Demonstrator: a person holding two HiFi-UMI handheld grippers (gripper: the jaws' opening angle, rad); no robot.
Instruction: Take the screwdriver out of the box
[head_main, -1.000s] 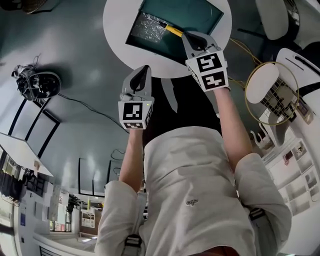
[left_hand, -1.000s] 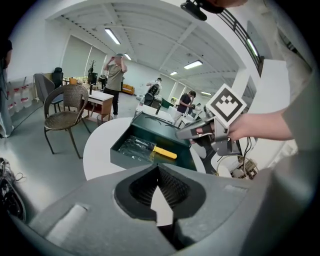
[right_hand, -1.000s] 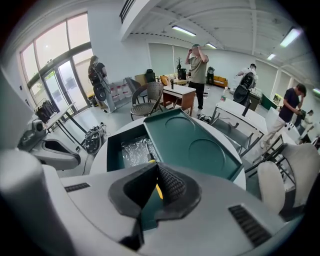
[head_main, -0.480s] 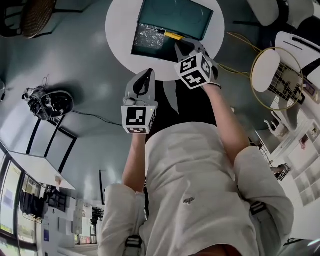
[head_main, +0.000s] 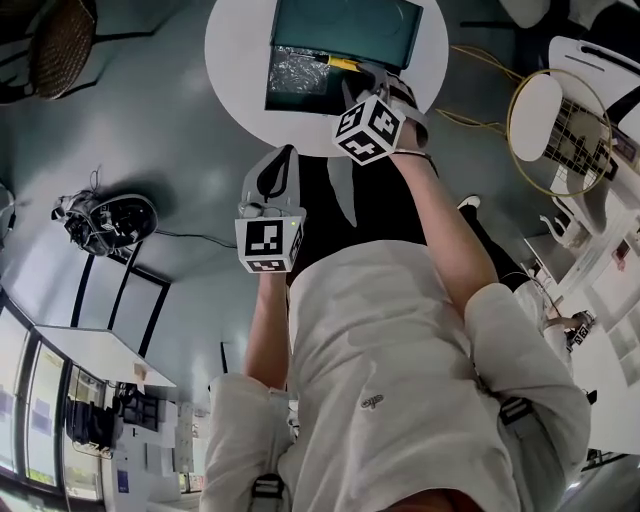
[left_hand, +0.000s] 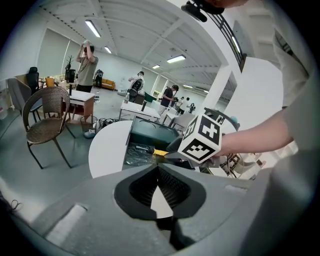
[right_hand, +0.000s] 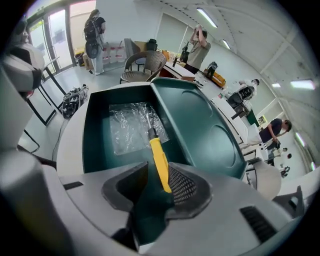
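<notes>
Screwdriver, smooth yellow handle, lies between parted ribbed jaws of right gripper; left gripper closed.

The round table stands ahead of you, with a chair off to its left. The box sits on the table, its lid opened away on the far side. Inside the box a plastic bag lies on the bottom. The screwdriver rests partly on that bag, its handle reaching back toward you. Your right gripper is over the near edge of the box, one jaw on each side of the handle, which lies close against the right jaw. Your left gripper hangs off the table, nearer you and to the left of the right one, well apart from the box.
</notes>
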